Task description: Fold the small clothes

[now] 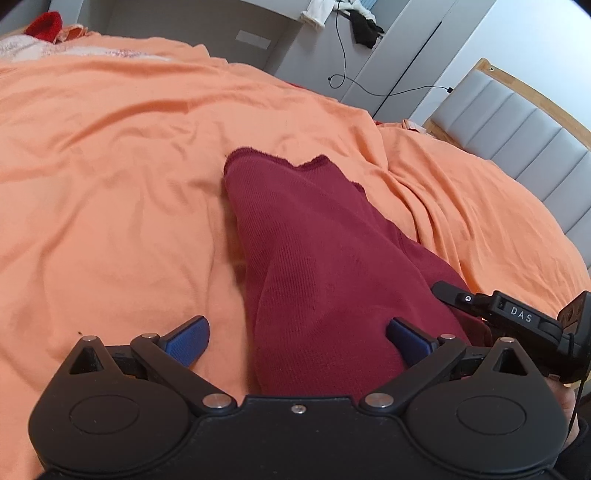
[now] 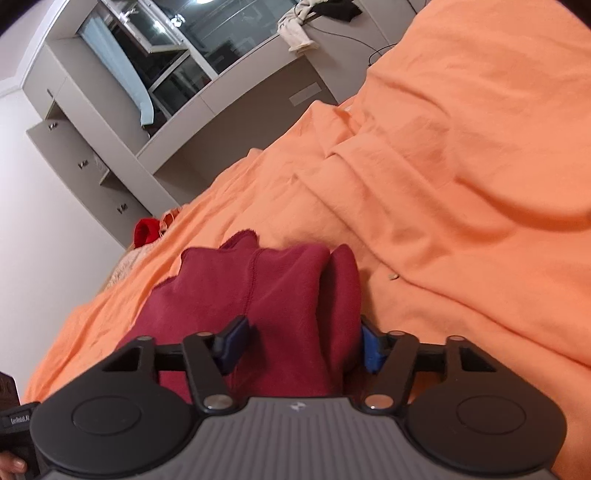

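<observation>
Bed carries everything: orange sheet, soft cotton look, rumpled w/ long creases and a thick ridge of folds toward the headboard side. Headboard is grey padded panels in a light wood frame. Past the far edge of the bed, grey cabinets w/ small metal handles, and a grey ledge w/ a black cable hanging down, plus cream and black clothes heaped on top. A bright red item sits at the far corner of the bed, next to some pale patterned fabric.

Maroon garment lies roughly mid-bed, running from my grippers out toward the far edge. Fine ribbed knit, matte, w/ a stitched hem at its far end that looks wavy and slightly frayed. A seam runs along it in the right wrist view. It's bunched into lengthwise folds there, two rounded humps side by side.

My left gripper is spread wide; blue textured pads. Left pad sits over bare sheet, apart from the cloth; right pad is at the garment's edge, can't tell if touching. Nothing clamped.

My right gripper is part-open, w/ the bunched maroon cloth filling the gap between its blue pads. Both pads press against the fabric's sides; can't tell how firm the hold is.
</observation>
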Motion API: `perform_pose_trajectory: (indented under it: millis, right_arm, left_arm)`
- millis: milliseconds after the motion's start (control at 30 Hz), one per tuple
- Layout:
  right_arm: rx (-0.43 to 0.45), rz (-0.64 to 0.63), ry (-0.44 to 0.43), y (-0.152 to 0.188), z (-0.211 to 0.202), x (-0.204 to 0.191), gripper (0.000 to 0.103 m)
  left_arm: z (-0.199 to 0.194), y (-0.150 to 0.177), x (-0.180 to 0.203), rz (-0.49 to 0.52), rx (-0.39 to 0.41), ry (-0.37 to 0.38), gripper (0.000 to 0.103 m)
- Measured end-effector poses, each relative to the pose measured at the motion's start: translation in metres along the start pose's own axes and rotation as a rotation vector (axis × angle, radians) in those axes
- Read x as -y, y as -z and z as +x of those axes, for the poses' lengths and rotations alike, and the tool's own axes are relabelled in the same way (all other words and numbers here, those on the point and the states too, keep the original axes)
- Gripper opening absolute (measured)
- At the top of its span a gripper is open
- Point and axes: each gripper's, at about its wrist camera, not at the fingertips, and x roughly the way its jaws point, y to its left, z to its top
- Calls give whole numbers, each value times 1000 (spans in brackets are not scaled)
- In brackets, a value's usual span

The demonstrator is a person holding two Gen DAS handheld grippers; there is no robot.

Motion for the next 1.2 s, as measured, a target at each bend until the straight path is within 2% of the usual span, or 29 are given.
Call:
perform_pose_trajectory:
  millis: [33,100,167,200,267,300,467,567,700,800,867,933,1033,1133,1200]
  right_arm:
    - [0,-12,4,1,0,-2,58]
    - [0,-25,6,1,0,-4,42]
    - [11,-42,9,0,-2,-9,31]
    - [20,-61,15,0,-4,-14,25]
    - [43,-125,28,-2,-9,-26,23]
    - [62,-160,26,-3,-12,-33,21]
    - [164,-279,-8,-9,-25,-77,19]
    - [230,-315,-47,-10,-27,-103,19]
    - [303,-340,-113,-14,-14,-135,19]
    - [316,-341,-165,-16,10,-153,19]
    - [299,-351,-186,-13,29,-163,19]
    - [246,-363,-175,-8,49,-169,19]
    - [145,-395,-119,4,77,-172,19]
    - [87,-411,-24,11,90,-168,20]
    - [50,-367,-3,9,94,-160,25]
  left_arm:
    - [1,0,0,-8,-4,9,93]
    - [3,1,2,-22,-15,26,69]
    - [2,0,10,-3,-15,6,62]
    - [2,-1,15,13,-15,-9,53]
    - [-3,-6,24,45,2,-46,40]
    - [-6,-9,28,57,13,-52,37]
    - [-26,-26,45,179,94,-104,33]
    - [-45,-40,43,209,148,-134,32]
    - [-73,-54,34,252,233,-221,32]
    - [-86,-58,19,279,274,-291,33]
    - [-86,-55,6,279,271,-330,33]
    - [-80,-50,-11,252,243,-353,33]
    - [-68,-42,-38,172,183,-350,34]
    - [-61,-34,-52,130,182,-347,37]
    - [-61,-31,-53,128,191,-350,39]
